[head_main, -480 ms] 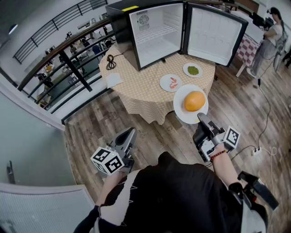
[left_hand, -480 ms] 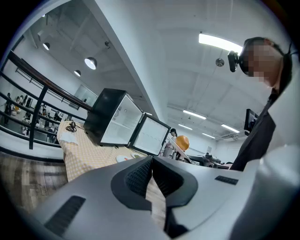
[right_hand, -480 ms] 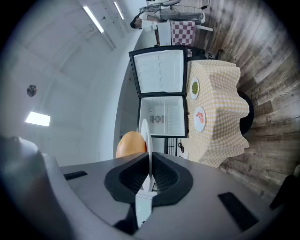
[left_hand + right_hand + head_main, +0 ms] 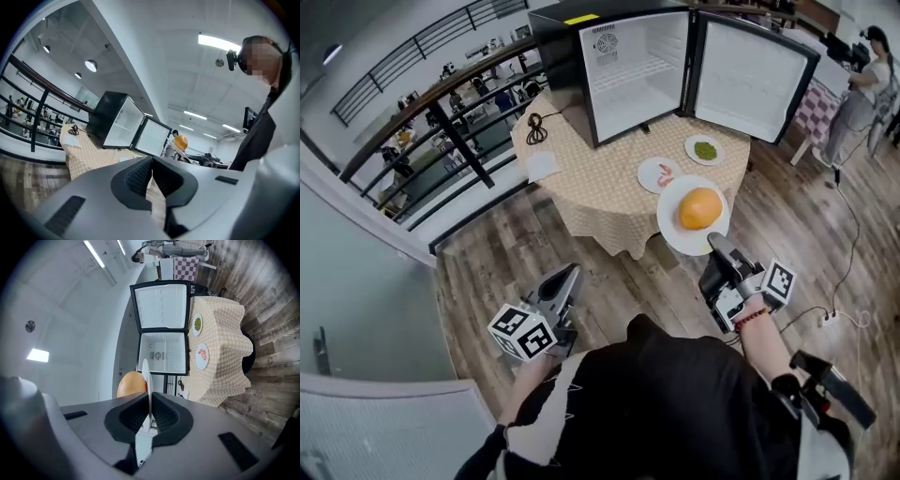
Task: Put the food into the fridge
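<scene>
A black mini fridge (image 4: 633, 66) stands on a round table with a checked cloth (image 4: 591, 202), its door (image 4: 750, 80) swung wide and its white shelves bare. My right gripper (image 4: 715, 246) is shut on the near rim of a white plate (image 4: 673, 232) that carries an orange (image 4: 700, 208), held in the air in front of the table edge. In the right gripper view the plate (image 4: 146, 376) stands edge-on between the pads, with the orange (image 4: 131, 384) to its left. My left gripper (image 4: 565, 281) is shut and empty, low over the floor. The left gripper (image 4: 151, 176) points toward the fridge (image 4: 117, 123).
Two small plates lie on the table before the fridge, one with red-and-white food (image 4: 657, 174) and one with green food (image 4: 705, 150). A black cable (image 4: 536, 129) and white paper (image 4: 542, 166) lie at the table's left. A person (image 4: 861, 84) stands far right; a railing (image 4: 441, 122) runs along the left.
Table and fridge sit a little further right in the head view. Both grippers and the plate with the orange keep their places.
</scene>
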